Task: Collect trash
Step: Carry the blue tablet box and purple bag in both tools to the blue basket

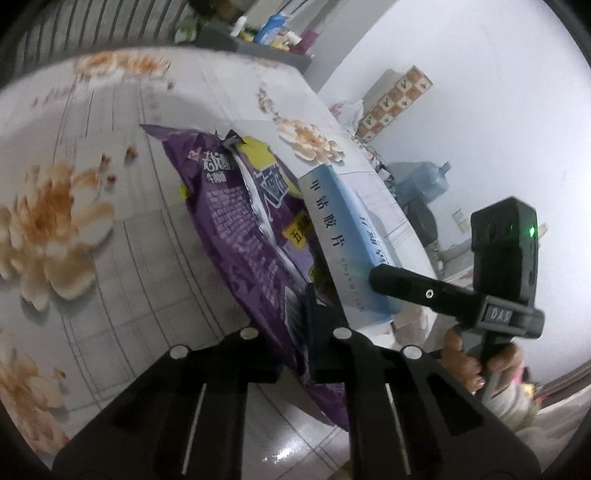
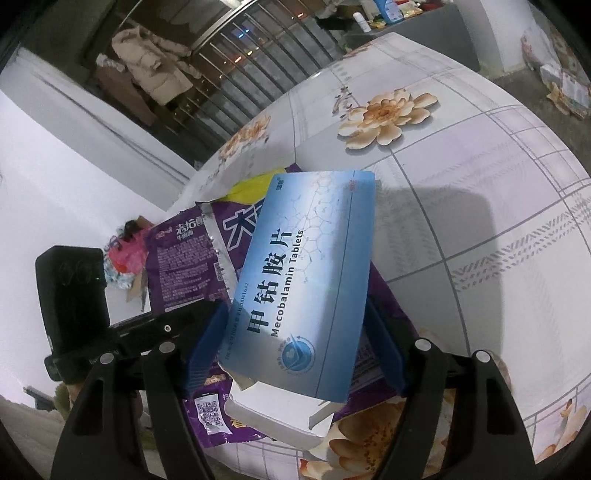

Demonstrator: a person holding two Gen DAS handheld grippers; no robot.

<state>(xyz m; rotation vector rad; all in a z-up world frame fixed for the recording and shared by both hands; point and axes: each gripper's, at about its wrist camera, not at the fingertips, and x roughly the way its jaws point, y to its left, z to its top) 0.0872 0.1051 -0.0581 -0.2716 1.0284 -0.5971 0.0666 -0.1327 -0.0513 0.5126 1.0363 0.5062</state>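
Observation:
A torn purple snack wrapper [image 1: 229, 221] lies across the flowered table [image 1: 110, 258], and my left gripper [image 1: 306, 317] is shut on its near end. Beside and partly over it is a blue and white tablet box [image 2: 303, 266] with an open flap at its near end. My right gripper [image 2: 295, 310] is shut on this box, one blue pad against each long side, and the box casts a shadow on the cloth. The left wrist view shows the box [image 1: 343, 229] near the table's right edge. A hand there holds the right gripper's handle.
The table edge [image 2: 207, 173] runs close behind the wrapper [image 2: 177, 266]. A blue water jug [image 1: 424, 181] and a patterned carton [image 1: 399, 99] stand past the right edge. A cluttered shelf [image 1: 273, 29] is at the back, and coloured bags [image 2: 122, 254] lie on the floor.

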